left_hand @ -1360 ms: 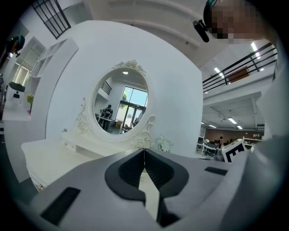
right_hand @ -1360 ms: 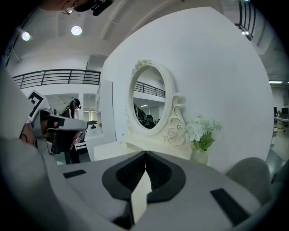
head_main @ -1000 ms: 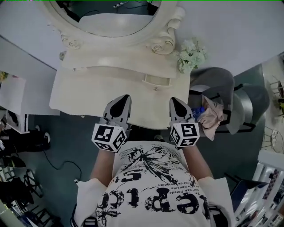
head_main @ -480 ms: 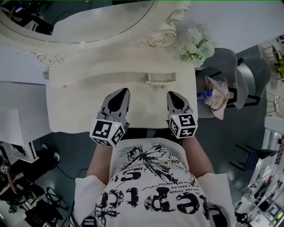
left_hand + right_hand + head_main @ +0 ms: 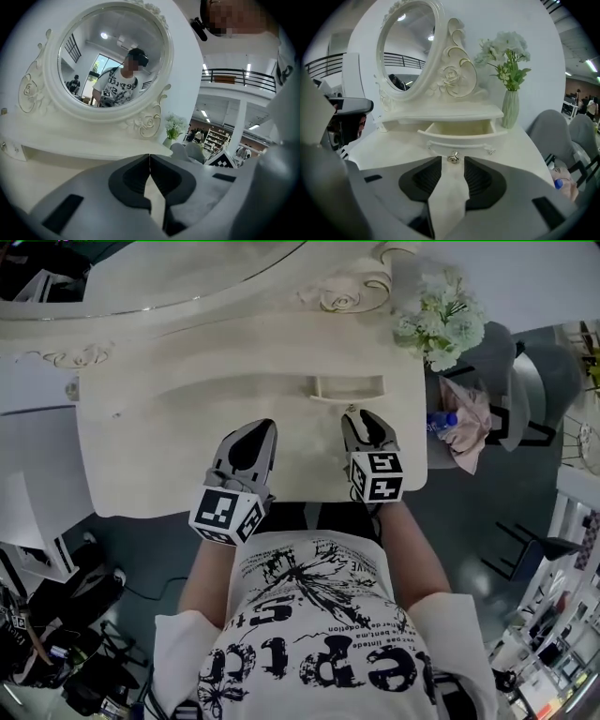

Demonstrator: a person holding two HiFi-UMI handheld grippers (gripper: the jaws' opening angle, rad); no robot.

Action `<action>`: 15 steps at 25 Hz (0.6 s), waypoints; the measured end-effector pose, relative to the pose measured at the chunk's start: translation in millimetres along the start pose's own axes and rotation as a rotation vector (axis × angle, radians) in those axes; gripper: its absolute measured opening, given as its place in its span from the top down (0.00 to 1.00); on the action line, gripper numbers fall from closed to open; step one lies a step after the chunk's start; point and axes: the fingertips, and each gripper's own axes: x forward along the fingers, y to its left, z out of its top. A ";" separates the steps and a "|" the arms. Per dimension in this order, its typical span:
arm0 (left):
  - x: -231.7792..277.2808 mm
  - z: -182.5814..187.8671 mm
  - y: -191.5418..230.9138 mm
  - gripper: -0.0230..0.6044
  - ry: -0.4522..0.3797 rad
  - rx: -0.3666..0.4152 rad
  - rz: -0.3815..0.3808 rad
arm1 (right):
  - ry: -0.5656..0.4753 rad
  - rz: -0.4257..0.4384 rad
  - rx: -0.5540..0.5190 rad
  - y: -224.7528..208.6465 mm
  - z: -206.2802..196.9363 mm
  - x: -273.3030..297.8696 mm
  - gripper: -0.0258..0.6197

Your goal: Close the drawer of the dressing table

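The cream dressing table [image 5: 169,437] has a small drawer [image 5: 348,387] pulled out under its raised shelf. In the right gripper view the drawer [image 5: 459,131] stands open, showing its bare inside. Its metal knob [image 5: 453,158] sits right at the tips of my right gripper [image 5: 453,162]. The jaws have just been opening and stand apart, not pressing on the knob. In the head view the right gripper [image 5: 362,416] hovers just in front of the drawer. My left gripper [image 5: 262,427] is over the tabletop to its left. The left gripper [image 5: 149,158] is shut on nothing.
A white vase of flowers [image 5: 439,322] stands at the table's right end, next to the drawer. The oval mirror [image 5: 112,61] rises behind the shelf. Right of the table, a grey chair [image 5: 511,362] holds a cloth and a bottle. White furniture [image 5: 33,484] stands to the left.
Both grippers have come down and forward over the tabletop. The right one has closed in on the drawer front and its jaws now stand apart.
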 end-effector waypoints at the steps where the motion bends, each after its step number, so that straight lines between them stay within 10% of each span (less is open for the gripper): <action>1: 1.9 -2.9 1.3 0.93 0.007 0.000 -0.001 | 0.000 -0.002 0.007 -0.5 0.0 3.4 0.74; 15: 12.5 -11.2 1.9 0.93 0.036 0.004 -0.013 | 0.039 -0.129 0.009 -3.2 -4.7 15.9 0.79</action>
